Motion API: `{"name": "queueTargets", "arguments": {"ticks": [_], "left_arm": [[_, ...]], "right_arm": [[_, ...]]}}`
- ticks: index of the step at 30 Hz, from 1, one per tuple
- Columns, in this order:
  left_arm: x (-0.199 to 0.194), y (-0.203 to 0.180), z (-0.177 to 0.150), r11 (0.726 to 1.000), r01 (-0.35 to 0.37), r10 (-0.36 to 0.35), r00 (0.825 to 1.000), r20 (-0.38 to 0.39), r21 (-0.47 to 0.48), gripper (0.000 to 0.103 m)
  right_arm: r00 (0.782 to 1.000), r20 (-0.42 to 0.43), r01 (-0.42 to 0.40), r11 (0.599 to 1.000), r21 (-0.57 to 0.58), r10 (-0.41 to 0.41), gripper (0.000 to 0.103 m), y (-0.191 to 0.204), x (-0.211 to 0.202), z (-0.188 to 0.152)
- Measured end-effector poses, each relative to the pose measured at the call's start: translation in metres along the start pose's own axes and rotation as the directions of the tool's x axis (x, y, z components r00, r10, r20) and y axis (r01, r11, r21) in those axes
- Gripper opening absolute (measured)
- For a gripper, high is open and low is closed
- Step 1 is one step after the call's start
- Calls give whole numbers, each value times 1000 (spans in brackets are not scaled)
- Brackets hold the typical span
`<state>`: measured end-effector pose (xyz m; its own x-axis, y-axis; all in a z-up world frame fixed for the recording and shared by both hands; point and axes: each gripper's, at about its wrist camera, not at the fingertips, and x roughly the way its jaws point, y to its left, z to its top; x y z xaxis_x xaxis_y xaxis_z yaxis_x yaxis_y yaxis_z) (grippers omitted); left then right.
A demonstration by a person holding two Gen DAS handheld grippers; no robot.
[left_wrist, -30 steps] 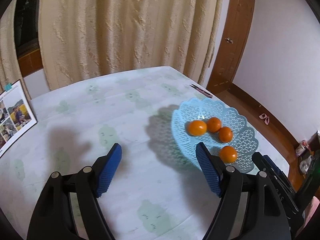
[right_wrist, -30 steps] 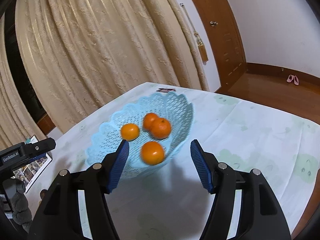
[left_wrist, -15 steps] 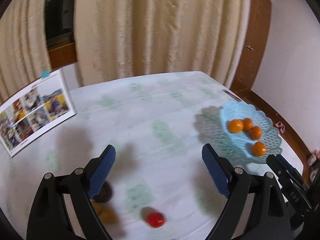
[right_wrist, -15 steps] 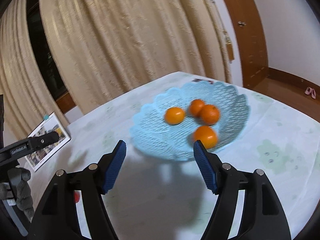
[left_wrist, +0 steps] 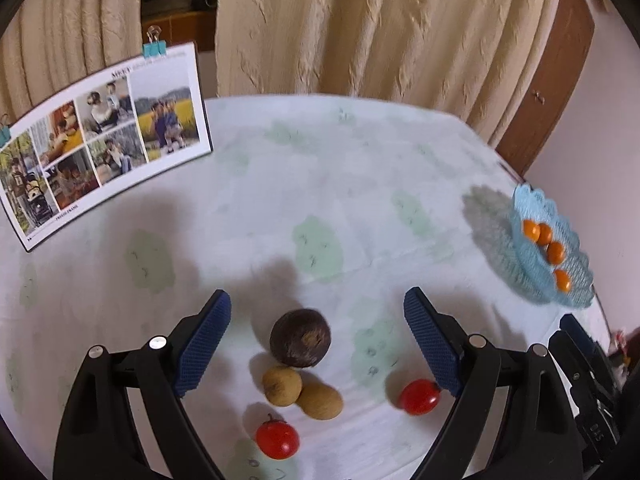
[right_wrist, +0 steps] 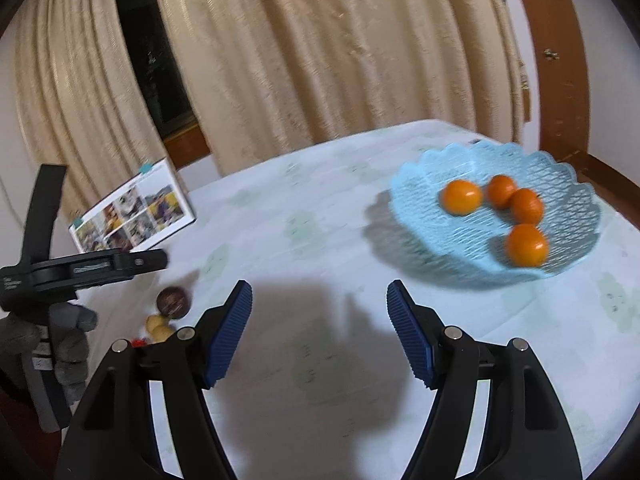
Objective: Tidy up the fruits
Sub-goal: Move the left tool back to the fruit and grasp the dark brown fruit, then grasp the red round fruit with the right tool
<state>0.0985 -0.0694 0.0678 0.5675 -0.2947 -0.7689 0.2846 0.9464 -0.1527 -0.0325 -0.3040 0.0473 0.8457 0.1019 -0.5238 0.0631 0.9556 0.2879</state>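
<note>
Blue-padded left hand-held gripper (left_wrist: 316,316) and right hand-held gripper (right_wrist: 319,302) both gape empty; photo board (left_wrist: 100,140) lettering unreadable

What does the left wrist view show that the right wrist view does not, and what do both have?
Only the left wrist view: two red tomatoes in full and the open left gripper over the loose fruit. Only the right wrist view: a gloved hand holding the other tool, and the open, empty right gripper. Both: the blue basket with four oranges, the dark round fruit, two tan fruits, the photo board, the curtain and the tablecloth.
</note>
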Motion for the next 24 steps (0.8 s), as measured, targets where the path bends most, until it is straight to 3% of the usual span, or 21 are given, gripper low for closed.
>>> {"name": "queueTargets", "arguments": {"ticks": [7,16,20,23,24], "left_arm": [[32,13,-9,1000,-17,14,995,-98,-26,87],[48,14,-16,999,-49,47,990,-136,-12,74],[49,9,-18,997,-78,80,989,-123,22,57],[47,4,-19,998,-53,57,991,-122,42,41],[46,2,-19,998,-51,57,991,-123,49,41]], "right_arm": [[997,-65,-41,999,-6,41,72,11,11,-8],[991,-121,-55,998,-14,53,72,16,21,-12],[988,-146,-62,998,-15,59,72,17,25,-15],[985,-159,-63,998,-23,59,72,19,28,-17],[985,-164,-64,998,-28,59,72,20,28,-17]]}}
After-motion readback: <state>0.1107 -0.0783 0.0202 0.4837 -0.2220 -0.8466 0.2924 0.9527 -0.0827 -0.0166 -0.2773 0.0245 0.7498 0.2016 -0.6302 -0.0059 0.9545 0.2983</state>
